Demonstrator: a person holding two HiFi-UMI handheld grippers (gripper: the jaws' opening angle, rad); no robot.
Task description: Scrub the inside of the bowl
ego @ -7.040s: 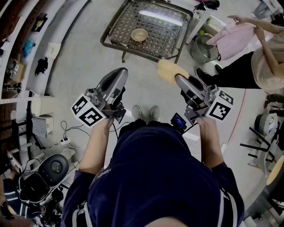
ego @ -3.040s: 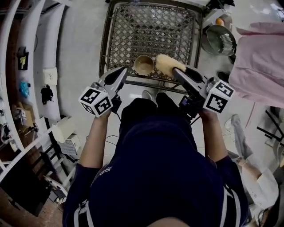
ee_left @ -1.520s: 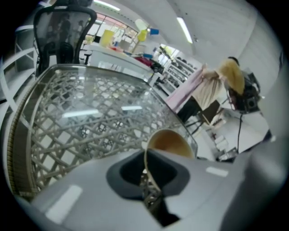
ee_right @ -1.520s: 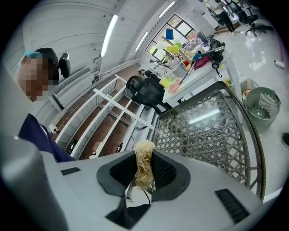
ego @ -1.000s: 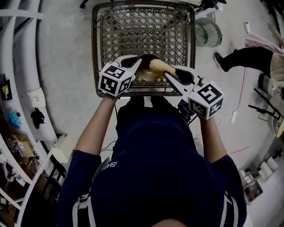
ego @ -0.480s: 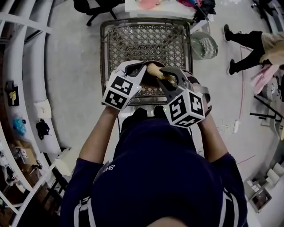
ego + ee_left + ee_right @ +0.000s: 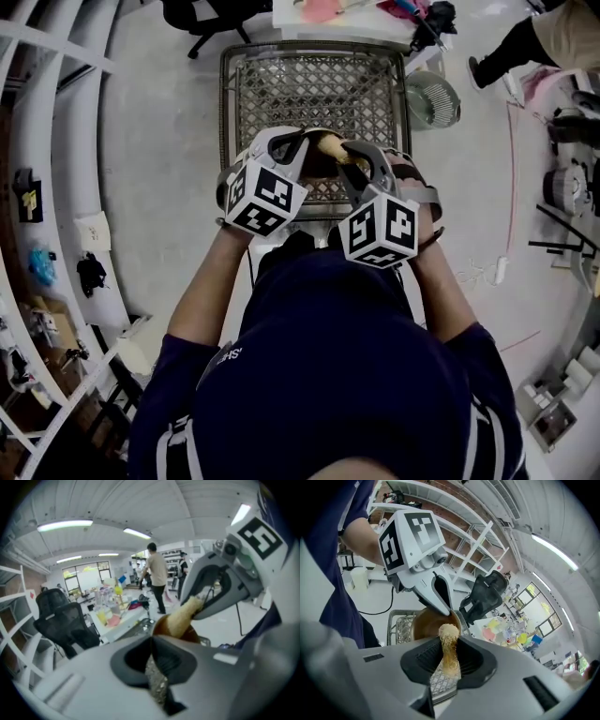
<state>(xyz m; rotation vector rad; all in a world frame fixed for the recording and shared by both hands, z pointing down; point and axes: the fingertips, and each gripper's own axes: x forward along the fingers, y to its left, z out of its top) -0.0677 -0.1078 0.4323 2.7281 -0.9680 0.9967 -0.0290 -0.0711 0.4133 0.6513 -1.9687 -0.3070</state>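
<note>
1. One mesh tabletop (image 7: 314, 84), under both grippers
2. Two grippers: left gripper (image 7: 152, 639) pinches the rim of the bowl (image 7: 425, 623), right gripper (image 7: 449, 644) clamps the scrubber (image 7: 450, 632)
3. One bowl, held over the tabletop; only the right gripper view shows its inside
4. One scrubber, tip inside the bowl

Scrubber (image 7: 449, 634) in bowl (image 7: 423, 624), over mesh table (image 7: 314, 84)

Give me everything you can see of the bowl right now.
The bowl is small, round and brown, smooth inside; its material is unclear. It is tipped on edge, mouth facing the right tool, above the wire-mesh table. The left tool pinches its rim, and the tan fibrous scrubber pokes into its hollow.
</note>
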